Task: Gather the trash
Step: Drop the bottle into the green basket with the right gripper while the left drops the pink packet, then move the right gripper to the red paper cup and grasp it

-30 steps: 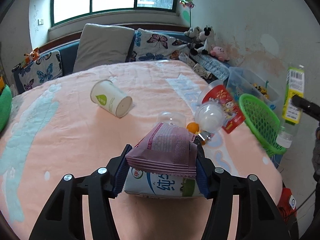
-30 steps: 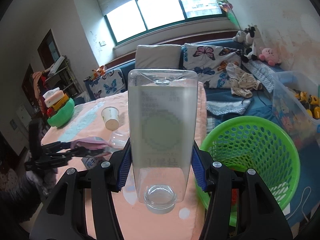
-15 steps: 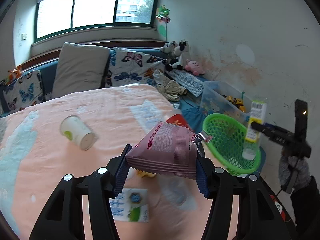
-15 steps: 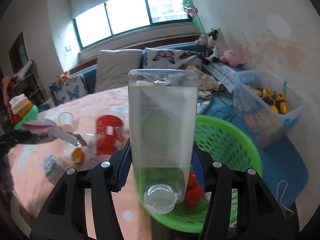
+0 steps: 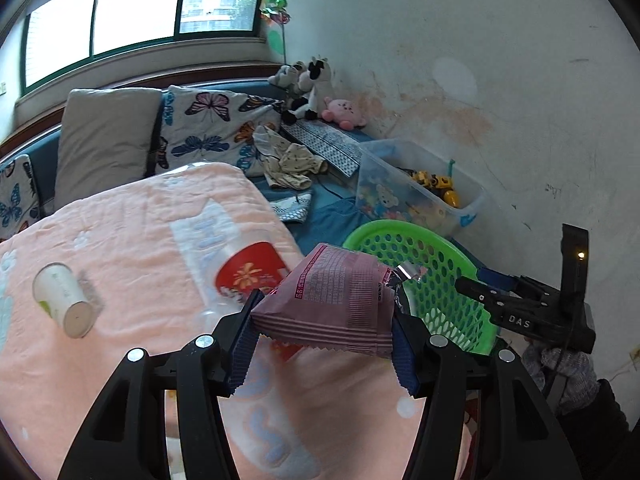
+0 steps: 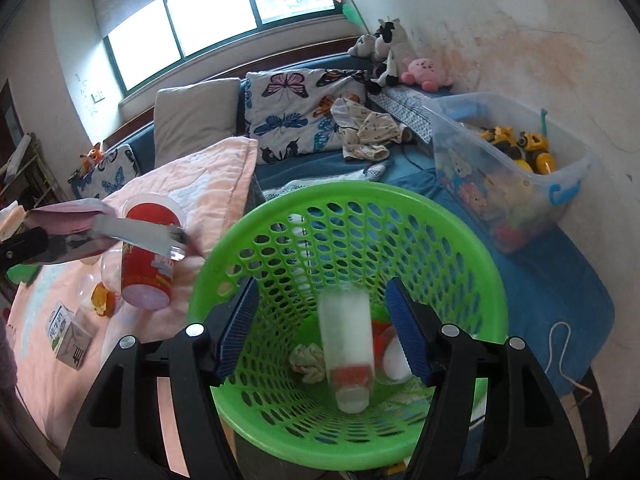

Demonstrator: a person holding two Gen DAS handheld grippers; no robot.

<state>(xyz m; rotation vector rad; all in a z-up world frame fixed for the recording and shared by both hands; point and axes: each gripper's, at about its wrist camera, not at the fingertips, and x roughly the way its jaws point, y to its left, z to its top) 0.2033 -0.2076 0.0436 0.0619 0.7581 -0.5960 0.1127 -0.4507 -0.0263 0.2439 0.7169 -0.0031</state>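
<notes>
1. Right tool (image 6: 322, 326) is over the green basket (image 6: 472, 240), jaws opening, nothing pressed between the pads.
2. The clear bottle (image 6: 347, 356) is blurry, cap down inside the basket, beside crumpled paper (image 6: 307, 362).
3. Left tool (image 5: 322, 354) is clamped on a pink snack bag (image 5: 336, 300), near the basket's left rim.
4. Red cup (image 6: 148, 256), paper cup (image 5: 64, 300) and milk carton (image 6: 68, 338) lie on the pink blanket (image 5: 140, 224).

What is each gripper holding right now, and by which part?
The left gripper clamps the pink snack bag by its two side edges. The right gripper is opening and holds nothing; the bottle drops into the green basket.

Pink snack packet (image 5: 340, 296) in left gripper (image 5: 322, 344)
</notes>
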